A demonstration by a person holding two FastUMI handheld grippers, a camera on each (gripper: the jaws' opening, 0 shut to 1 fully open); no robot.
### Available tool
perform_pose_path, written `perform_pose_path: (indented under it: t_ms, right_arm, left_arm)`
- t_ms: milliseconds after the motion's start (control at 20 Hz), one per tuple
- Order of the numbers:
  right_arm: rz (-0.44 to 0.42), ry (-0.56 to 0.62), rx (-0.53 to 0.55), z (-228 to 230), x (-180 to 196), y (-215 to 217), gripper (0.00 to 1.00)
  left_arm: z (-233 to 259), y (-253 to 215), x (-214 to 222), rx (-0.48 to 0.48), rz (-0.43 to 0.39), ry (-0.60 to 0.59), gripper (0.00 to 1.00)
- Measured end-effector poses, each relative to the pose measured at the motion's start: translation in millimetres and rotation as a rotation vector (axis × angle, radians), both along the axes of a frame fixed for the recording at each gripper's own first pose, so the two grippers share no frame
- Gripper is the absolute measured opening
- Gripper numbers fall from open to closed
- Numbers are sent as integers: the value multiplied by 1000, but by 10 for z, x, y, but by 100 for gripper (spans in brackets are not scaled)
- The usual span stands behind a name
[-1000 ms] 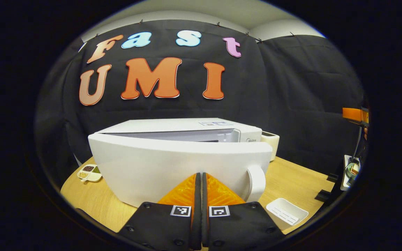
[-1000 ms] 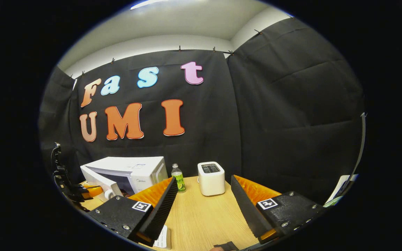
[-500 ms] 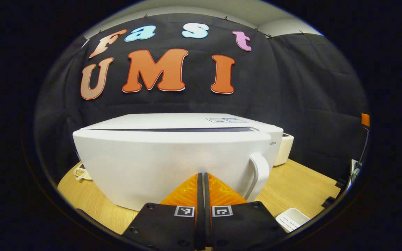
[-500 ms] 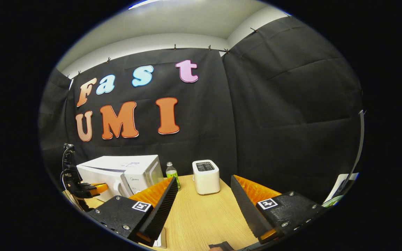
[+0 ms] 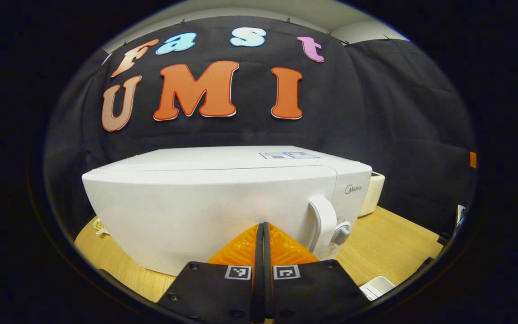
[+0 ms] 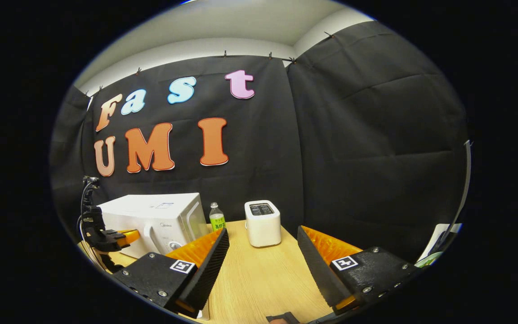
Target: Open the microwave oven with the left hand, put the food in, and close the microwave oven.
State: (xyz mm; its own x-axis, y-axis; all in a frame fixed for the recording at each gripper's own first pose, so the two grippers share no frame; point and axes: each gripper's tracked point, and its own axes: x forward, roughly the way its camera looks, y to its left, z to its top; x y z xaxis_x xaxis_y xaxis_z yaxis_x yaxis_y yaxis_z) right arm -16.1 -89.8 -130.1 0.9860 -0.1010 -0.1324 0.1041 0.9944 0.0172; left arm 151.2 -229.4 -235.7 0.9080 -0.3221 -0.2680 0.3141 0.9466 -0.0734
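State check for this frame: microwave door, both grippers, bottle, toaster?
Microwave door: closed, flush with the body.
Left gripper: shut, empty, tips against the door.
Right gripper: open, empty, above the table.
Bottle: upright, capped.
Toaster: upright, nothing sticking out of its slots.

A recording booth, not a home. Black cloth walls (image 6: 367, 135) surround a wooden bench (image 6: 259, 274). It carries a microwave (image 6: 151, 216) and toaster (image 6: 262, 222).
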Motion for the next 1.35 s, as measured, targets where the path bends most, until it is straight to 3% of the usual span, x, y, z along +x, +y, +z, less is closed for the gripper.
perform_pose_path:
  t_ms: [100, 250, 450, 800, 900, 950, 1050, 1200, 1300, 1350]
  right_arm:
    - [10, 4, 1, -3, 2, 57, 95]
    - [15, -1, -12, 43, 5, 104, 95]
    - [20, -10, -9, 150, 20, 180, 95]
    - [71, -33, -19, 413, 39, 509, 95]
    - [87, -52, -31, 504, 36, 619, 95]
    - [97, -58, -36, 554, 23, 686, 100]
    - [122, -64, -36, 614, -2, 826, 95]
    - [152, -74, -42, 697, -18, 998, 95]
    - [169, -82, -47, 742, -45, 1092, 95]
    - [176, -83, -45, 754, -50, 1137, 95]
  left_arm:
    - [-88, -65, -36, -8, -28, 38, 4]
    - [22, 94, -45, 32, 5, 20, 4]
    - [397, 297, -225, -2, -10, -3, 4]
    - [1467, 1368, -616, -67, 101, -117, 4]
    - [1680, 1720, -741, -43, 138, -143, 4]
    - [1763, 1918, -792, -19, 170, -162, 4]
    - [1890, 2245, -925, 16, 225, -185, 4]
    - [1847, 2435, -1157, 81, 230, -155, 4]
    - [1832, 2553, -1269, 145, 238, -149, 10]
    - [1879, 2558, -1315, 134, 234, -155, 22]
